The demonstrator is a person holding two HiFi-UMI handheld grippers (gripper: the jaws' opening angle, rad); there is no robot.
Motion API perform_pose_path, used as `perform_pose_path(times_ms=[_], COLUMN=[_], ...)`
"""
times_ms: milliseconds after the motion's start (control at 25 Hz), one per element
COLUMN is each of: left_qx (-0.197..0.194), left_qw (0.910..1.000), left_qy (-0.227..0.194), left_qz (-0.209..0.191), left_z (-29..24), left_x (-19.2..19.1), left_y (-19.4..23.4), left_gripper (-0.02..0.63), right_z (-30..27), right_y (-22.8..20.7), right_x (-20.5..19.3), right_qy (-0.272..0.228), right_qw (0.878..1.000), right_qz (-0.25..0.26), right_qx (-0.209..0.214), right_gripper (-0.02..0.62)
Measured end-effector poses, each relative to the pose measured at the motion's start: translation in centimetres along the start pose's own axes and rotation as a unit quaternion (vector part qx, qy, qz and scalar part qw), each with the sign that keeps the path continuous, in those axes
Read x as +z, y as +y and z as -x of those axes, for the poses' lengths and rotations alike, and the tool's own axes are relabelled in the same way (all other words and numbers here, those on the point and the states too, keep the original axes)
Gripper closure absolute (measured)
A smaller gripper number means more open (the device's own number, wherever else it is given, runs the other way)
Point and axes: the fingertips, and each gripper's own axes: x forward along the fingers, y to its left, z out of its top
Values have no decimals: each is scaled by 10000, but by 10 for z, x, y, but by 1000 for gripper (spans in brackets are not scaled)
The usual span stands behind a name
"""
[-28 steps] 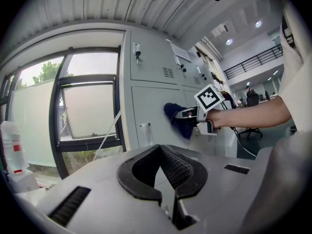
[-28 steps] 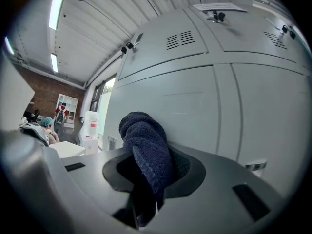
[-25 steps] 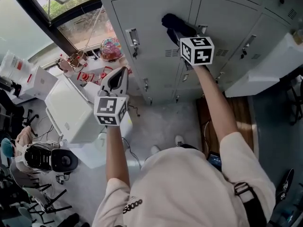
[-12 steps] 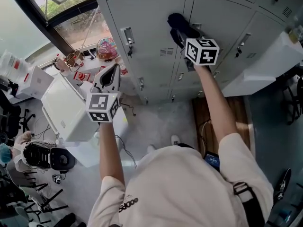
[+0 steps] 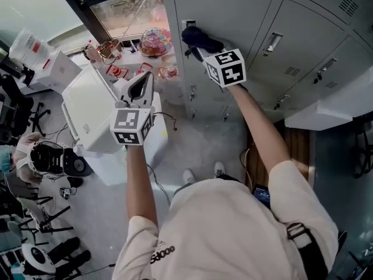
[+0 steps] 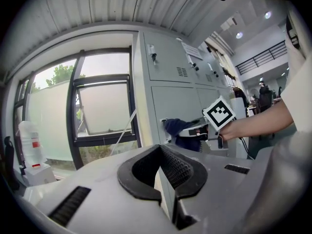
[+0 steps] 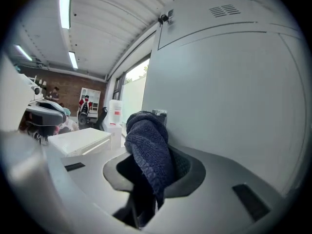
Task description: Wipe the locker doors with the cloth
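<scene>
Our right claw pinched the dark cloth, which had slid toward 9 o'clock across the locker door to its latch. We judged 1 wiping pass nearly done. Our left claw hung pressed together, empty.

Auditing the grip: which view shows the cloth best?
Right gripper view: the cloth is close up, clamped in the right gripper. Head view shows a small dark bundle against the locker door; left gripper view, a distant side glimpse.
</scene>
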Motion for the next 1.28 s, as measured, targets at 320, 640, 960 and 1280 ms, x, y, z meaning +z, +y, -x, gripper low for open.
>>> perform_pose_path(times_ms=[320, 640, 960, 1280], left_qx=[113, -242, -777, -942], left_qw=[9998, 9995, 9969, 9954], left_qy=[136, 187, 56, 43], left_qz=[102, 117, 112, 173], left_z=[4, -18, -50, -56], left_x=[-14, -22, -14, -13], left_y=[6, -18, -60, -77], left_gripper=[594, 594, 594, 594], right_z=[-43, 0, 76, 102], right_y=[9, -44, -128, -146], right_x=[-6, -32, -72, -91], right_qy=[385, 394, 506, 668], right_qw=[9991, 9968, 9795, 9741], right_qz=[68, -201, -882, -1067], right_qx=[-171, -663, -1741, -1877], right_gripper=[512, 513, 512, 512])
